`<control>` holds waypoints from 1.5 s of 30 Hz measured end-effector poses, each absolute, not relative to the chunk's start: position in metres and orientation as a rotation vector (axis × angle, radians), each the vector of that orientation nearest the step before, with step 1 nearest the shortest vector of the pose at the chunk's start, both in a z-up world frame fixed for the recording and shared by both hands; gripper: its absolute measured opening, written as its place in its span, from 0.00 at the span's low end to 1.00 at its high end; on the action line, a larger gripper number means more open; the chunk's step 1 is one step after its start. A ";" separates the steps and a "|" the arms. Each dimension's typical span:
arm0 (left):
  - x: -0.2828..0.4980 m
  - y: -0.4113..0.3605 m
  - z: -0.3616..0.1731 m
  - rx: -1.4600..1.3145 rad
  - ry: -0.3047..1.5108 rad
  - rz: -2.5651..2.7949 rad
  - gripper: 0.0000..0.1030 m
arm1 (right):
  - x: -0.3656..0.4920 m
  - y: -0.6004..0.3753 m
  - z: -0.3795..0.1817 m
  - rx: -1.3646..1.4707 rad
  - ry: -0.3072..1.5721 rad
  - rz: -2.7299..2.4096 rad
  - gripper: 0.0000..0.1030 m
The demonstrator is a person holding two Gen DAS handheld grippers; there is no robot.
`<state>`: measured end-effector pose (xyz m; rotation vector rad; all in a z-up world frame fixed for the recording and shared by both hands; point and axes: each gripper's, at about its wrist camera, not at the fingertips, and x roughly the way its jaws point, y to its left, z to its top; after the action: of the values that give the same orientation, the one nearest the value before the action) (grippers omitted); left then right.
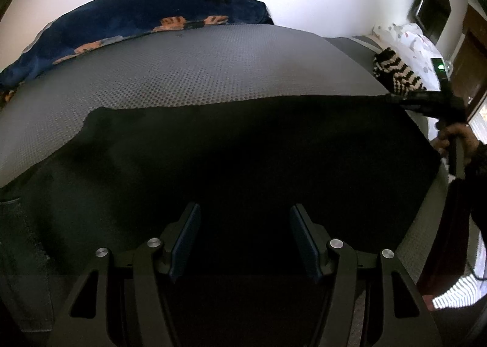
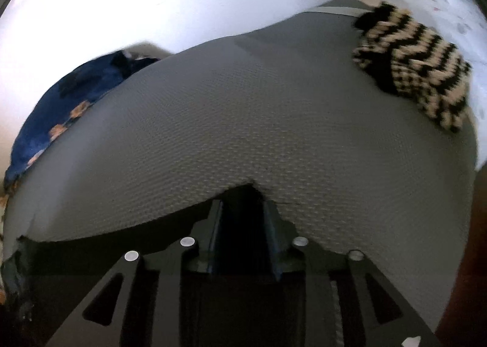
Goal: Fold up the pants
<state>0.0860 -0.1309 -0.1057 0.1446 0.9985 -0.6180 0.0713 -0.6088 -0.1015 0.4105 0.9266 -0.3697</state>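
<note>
Your pants (image 1: pixel 243 146) are black and lie spread flat on the grey textured mattress (image 1: pixel 182 72), covering its near part; their far edge runs straight from left to right. In the right wrist view, one dark corner of the pants (image 2: pixel 243 203) sits between the fingers.

Your left gripper (image 1: pixel 245 234) tilts down over the pants with its fingers released and spread apart, gripping nothing. Your right gripper (image 2: pixel 242 225) also tilts down at the fabric edge; its jaws stand narrowly apart around the corner, and you cannot tell whether the pads press it. Your hand (image 1: pixel 453 139) holds the right gripper's handle at the far right edge.

No readable writing shows.
</note>
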 end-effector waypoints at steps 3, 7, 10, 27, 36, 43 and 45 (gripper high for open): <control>0.083 -0.120 -0.105 0.141 1.004 -0.612 0.60 | 0.048 -0.602 -0.084 0.400 0.901 -0.379 0.26; 0.076 -0.103 -0.104 0.121 1.011 -0.587 0.60 | 0.018 -0.579 -0.073 0.438 0.888 -0.300 0.26; 0.072 -0.090 -0.103 0.089 1.022 -0.559 0.61 | -0.001 -0.552 -0.077 0.450 0.912 -0.243 0.26; 0.028 0.025 -0.084 -0.021 0.940 -0.344 0.63 | -0.090 -0.558 -0.093 0.690 0.879 -0.330 0.34; 0.023 0.089 -0.085 -0.116 0.942 -0.205 0.64 | -0.102 -0.555 -0.122 0.979 0.835 -0.281 0.34; 0.024 0.084 -0.087 -0.077 0.946 -0.184 0.66 | -0.101 -0.575 -0.136 1.133 0.712 -0.298 0.32; 0.024 0.084 -0.086 -0.075 0.948 -0.181 0.67 | -0.099 -0.581 -0.138 1.139 0.692 -0.312 0.25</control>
<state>0.0241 0.0841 -0.0864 -0.0753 0.9477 -0.1812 -0.0993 -0.5806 -0.1385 1.1391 0.6920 -0.3123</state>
